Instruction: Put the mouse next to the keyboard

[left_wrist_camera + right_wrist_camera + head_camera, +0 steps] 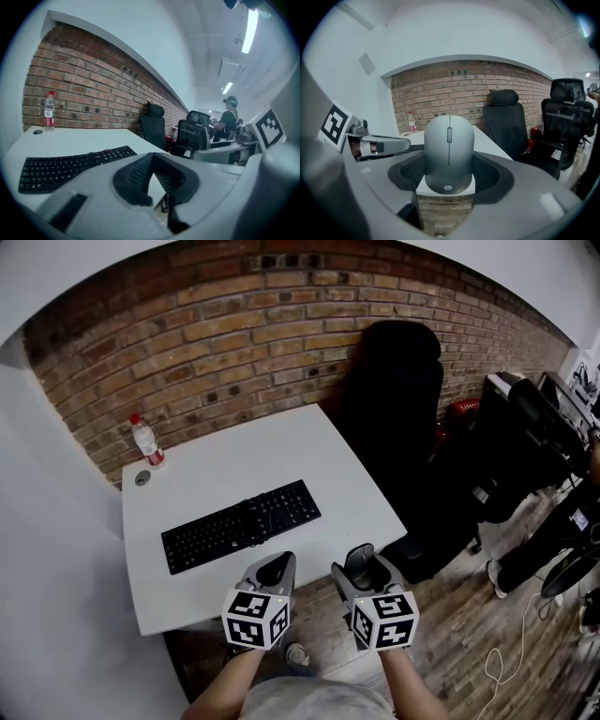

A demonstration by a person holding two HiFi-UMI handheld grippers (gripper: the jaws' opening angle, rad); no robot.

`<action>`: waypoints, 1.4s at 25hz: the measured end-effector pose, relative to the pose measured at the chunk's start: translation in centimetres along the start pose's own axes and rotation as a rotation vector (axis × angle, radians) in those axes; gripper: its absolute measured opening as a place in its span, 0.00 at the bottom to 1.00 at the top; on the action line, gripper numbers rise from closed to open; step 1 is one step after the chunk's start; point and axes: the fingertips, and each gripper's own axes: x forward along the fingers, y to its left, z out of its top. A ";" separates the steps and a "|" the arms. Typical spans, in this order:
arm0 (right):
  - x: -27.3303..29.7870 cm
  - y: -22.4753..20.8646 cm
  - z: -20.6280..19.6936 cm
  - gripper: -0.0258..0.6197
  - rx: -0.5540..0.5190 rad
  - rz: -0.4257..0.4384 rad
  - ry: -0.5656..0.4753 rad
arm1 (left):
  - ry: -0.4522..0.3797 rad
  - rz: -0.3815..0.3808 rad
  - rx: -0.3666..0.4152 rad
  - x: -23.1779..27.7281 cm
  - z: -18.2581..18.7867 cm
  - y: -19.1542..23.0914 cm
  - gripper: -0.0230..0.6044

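Note:
A grey wireless mouse [448,152] sits between the jaws of my right gripper [449,169], which is shut on its sides. In the head view that gripper [361,561] hangs just off the front edge of the white table [281,451], to the right of the black keyboard [241,525], with the mouse [360,559] dark between its jaws. My left gripper [274,568] is over the table's front edge, just in front of the keyboard. Its jaws [152,171] are shut with nothing in them. The keyboard [70,166] lies ahead and to the left of it.
A water bottle [147,442] with a red cap stands at the table's far left corner by a round cable hole [142,478]. A brick wall runs behind. A black office chair [403,381] stands right of the table. A person [229,117] is at desks further off.

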 end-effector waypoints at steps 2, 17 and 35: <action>0.9 0.6 0.6 0.52 -0.008 -0.003 0.001 | -0.004 -0.002 -0.007 0.0 0.4 1.1 0.01; 7.5 0.8 2.5 0.52 -0.036 0.033 0.013 | -0.033 0.065 -0.038 1.9 1.5 7.2 0.01; 17.7 -5.6 4.0 0.52 -0.091 0.145 0.111 | -0.033 0.263 -0.110 9.3 2.7 12.7 0.01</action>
